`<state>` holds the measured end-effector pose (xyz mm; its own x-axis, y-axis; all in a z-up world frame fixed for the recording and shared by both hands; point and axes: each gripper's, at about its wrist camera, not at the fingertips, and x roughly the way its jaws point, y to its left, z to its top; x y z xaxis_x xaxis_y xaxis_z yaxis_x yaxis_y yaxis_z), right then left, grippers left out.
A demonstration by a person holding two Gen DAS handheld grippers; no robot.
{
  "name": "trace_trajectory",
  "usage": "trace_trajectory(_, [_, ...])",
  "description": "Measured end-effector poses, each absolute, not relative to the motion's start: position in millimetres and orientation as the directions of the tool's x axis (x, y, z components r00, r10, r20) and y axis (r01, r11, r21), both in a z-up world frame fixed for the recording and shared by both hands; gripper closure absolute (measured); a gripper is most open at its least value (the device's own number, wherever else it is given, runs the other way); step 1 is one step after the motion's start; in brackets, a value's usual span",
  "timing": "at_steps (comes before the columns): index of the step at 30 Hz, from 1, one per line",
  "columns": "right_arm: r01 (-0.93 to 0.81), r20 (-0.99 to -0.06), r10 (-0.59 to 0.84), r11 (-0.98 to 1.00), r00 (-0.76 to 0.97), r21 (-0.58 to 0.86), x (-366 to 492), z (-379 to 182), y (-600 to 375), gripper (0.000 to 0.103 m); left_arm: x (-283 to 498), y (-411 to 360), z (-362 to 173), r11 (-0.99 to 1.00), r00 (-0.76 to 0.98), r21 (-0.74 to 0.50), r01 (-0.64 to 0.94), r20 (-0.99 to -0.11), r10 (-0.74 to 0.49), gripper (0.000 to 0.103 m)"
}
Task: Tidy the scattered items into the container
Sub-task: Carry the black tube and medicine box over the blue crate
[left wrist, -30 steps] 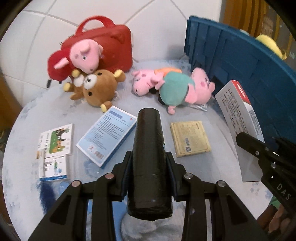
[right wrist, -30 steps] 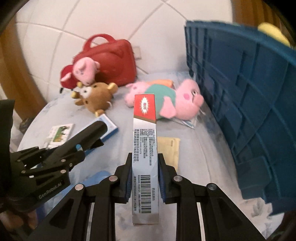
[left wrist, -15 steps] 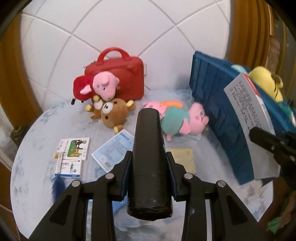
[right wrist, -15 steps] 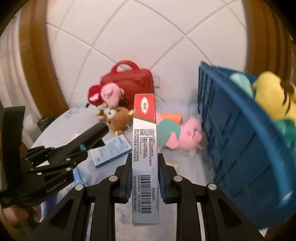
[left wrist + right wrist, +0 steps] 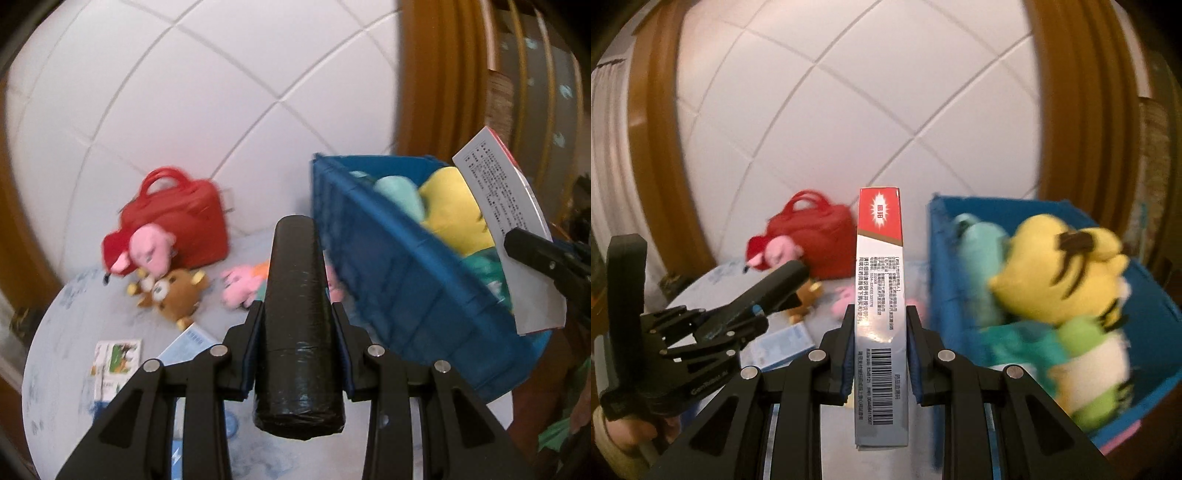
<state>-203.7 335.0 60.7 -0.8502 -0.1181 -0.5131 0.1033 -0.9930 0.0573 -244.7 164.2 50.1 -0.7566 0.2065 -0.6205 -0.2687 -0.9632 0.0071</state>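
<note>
My left gripper (image 5: 297,317) is shut on a black roll of bags (image 5: 295,317), held high above the table beside the blue crate (image 5: 406,288). My right gripper (image 5: 880,325) is shut on a tall red-and-white box (image 5: 880,295), held upright at about the level of the crate's rim (image 5: 934,258); the box also shows in the left wrist view (image 5: 509,229), over the crate. The crate holds a yellow plush (image 5: 1060,258) and teal plush toys (image 5: 982,254). My left gripper also shows in the right wrist view (image 5: 775,284).
On the round table (image 5: 74,314) lie a red bag (image 5: 177,221), a pink pig plush (image 5: 151,251), a brown bear plush (image 5: 173,295), another pig plush (image 5: 243,284), a light blue box (image 5: 779,343) and a small green-and-white box (image 5: 114,358). A white tiled wall stands behind.
Both grippers have risen with their loads, from table height to above the crate's rim. The crate's inside and its plush toys have come into view. Both grips are unchanged.
</note>
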Motion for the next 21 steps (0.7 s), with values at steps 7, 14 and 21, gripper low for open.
trace_trajectory(7, [-0.025, -0.479, 0.001, -0.999, -0.878, 0.045, -184.2, 88.8, 416.7, 0.08, -251.8, 252.9, 80.3, -0.918, -0.717, -0.022, -0.396, -0.616, 0.324, 0.069])
trace_trajectory(14, [-0.094, -0.512, 0.08, -0.996, -0.855, 0.0, -185.9, 74.5, 516.1, 0.08, -259.0, 362.4, 71.2, -0.898, -0.673, -0.059, -0.435, -0.642, 0.368, 0.069])
trace_trajectory(21, [-0.123, -0.595, 0.106, -0.992, -0.797, -0.012, -200.0, 38.5, 604.9, 0.08, -259.5, 448.1, 48.1, -0.9, -0.636, -0.04, -0.435, -0.694, 0.338, 0.069])
